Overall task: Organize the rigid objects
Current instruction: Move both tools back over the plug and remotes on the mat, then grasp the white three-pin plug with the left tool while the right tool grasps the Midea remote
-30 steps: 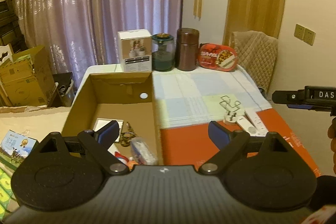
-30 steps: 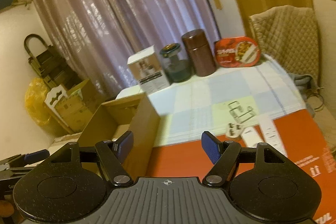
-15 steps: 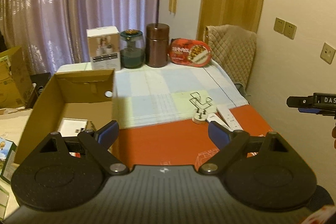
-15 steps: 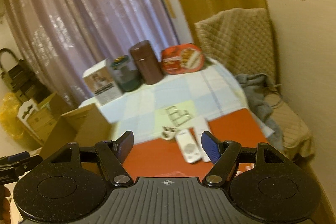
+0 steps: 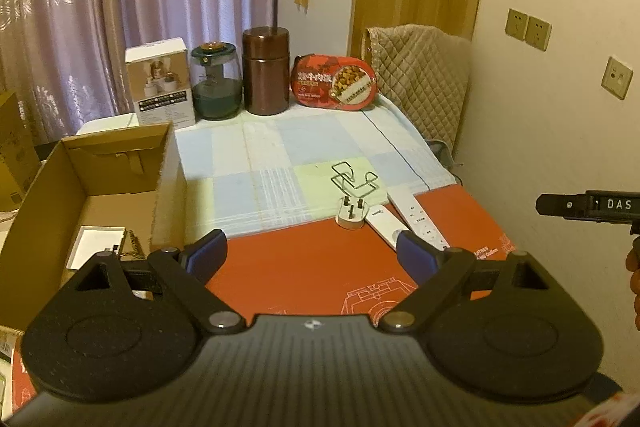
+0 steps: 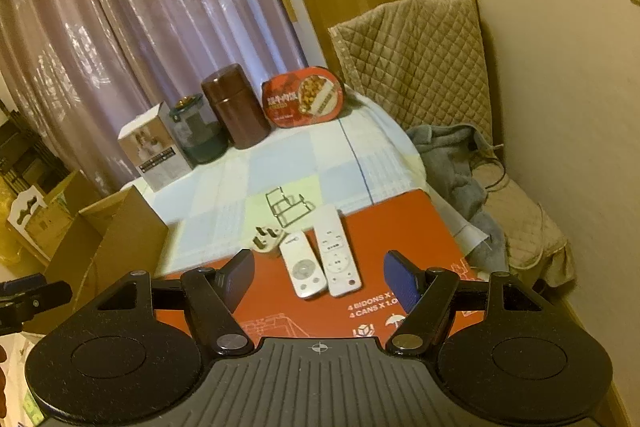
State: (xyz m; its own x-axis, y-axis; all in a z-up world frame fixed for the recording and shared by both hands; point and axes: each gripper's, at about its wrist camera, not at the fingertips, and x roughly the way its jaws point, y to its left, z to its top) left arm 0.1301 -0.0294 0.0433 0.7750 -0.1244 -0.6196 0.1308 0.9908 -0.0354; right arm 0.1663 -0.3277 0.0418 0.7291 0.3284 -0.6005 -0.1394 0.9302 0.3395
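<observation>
Two white remotes lie side by side on the red board, with a white plug and a wire stand just beyond. They also show in the left wrist view: remotes, plug, wire stand. An open cardboard box with several items inside stands at the left. My right gripper is open, empty, just short of the remotes. My left gripper is open, empty, above the red board beside the box.
A white carton, a glass jar, a brown canister and a red food tray line the table's far edge. A quilted chair with a grey cloth stands at the right by the wall.
Both grippers have swung right, away from the box. The remotes, plug and wire stand now sit centred before the right gripper. Both stay open.
</observation>
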